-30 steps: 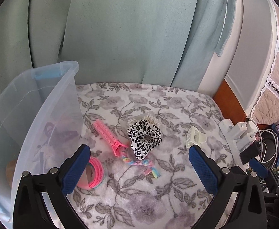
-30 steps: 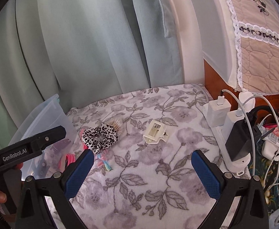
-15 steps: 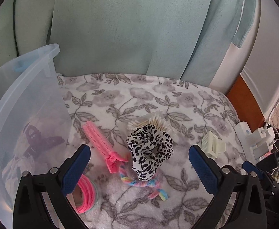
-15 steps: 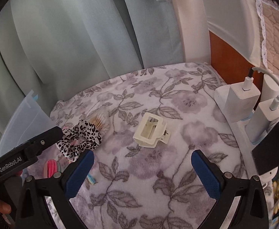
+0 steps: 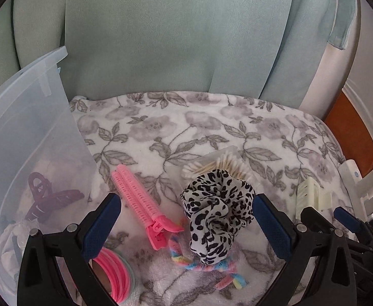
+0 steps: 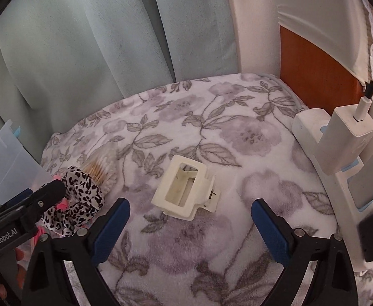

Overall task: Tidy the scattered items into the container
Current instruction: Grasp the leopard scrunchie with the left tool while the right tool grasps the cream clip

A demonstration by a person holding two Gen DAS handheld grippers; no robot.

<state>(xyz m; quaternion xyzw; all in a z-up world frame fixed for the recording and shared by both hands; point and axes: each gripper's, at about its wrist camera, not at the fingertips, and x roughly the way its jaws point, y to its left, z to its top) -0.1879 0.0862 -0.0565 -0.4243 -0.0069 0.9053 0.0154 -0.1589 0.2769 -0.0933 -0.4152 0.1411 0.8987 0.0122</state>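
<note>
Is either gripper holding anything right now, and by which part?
Nothing is held. The left gripper is open around the scrunchie; the right gripper is closing, empty, near the cream claw clip.

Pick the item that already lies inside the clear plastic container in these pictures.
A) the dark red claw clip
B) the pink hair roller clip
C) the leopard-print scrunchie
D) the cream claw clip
A: the dark red claw clip shows through the wall of the clear plastic container, while the other three lie out on the floral blanket.
</note>
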